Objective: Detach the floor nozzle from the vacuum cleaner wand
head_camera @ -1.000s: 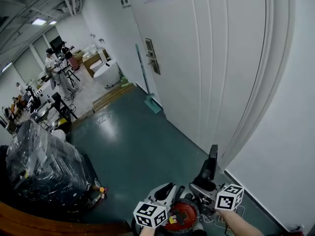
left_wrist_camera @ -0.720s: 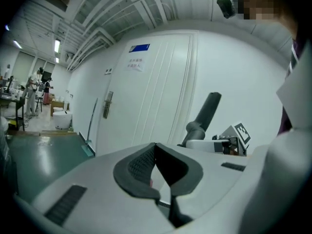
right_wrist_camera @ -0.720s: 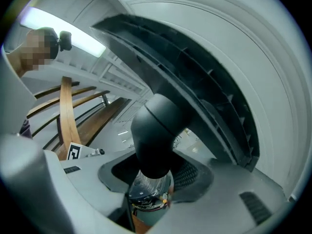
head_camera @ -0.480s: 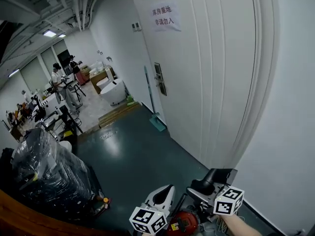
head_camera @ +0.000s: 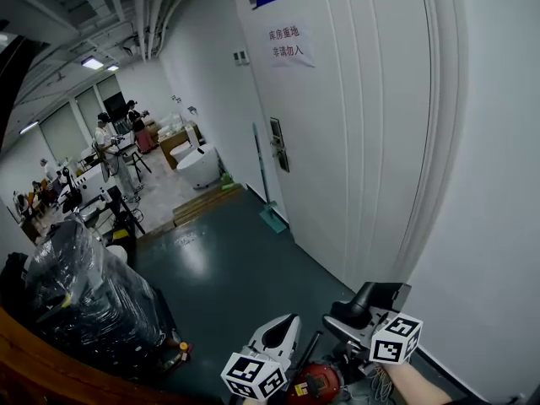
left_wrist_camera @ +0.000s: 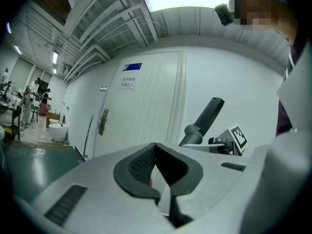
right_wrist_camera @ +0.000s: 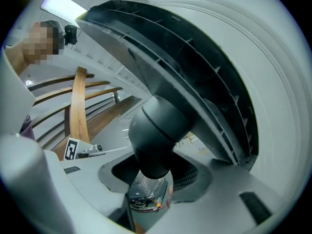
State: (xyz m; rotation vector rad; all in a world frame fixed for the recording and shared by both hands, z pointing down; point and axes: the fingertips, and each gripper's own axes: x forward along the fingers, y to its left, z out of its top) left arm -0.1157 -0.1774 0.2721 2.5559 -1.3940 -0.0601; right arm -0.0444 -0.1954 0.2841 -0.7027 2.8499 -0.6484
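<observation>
The black floor nozzle hangs low at the right of the head view, lying roughly level. My right gripper is shut on its round neck, and the ribbed underside fills the right gripper view. The red vacuum body lies on the floor below. My left gripper is beside the nozzle on its left, shut with nothing between its pads. In the left gripper view the nozzle stands up ahead to the right.
A white door with a paper sign and a white wall are close on the right. A long-handled broom leans by the door. A plastic-wrapped black bundle sits at left, behind a wooden rail. People stand far down the hall.
The nozzle stood upright in the right gripper and now lies tilted toward level. Both grippers have risen, and the view has tipped upward along the door.
</observation>
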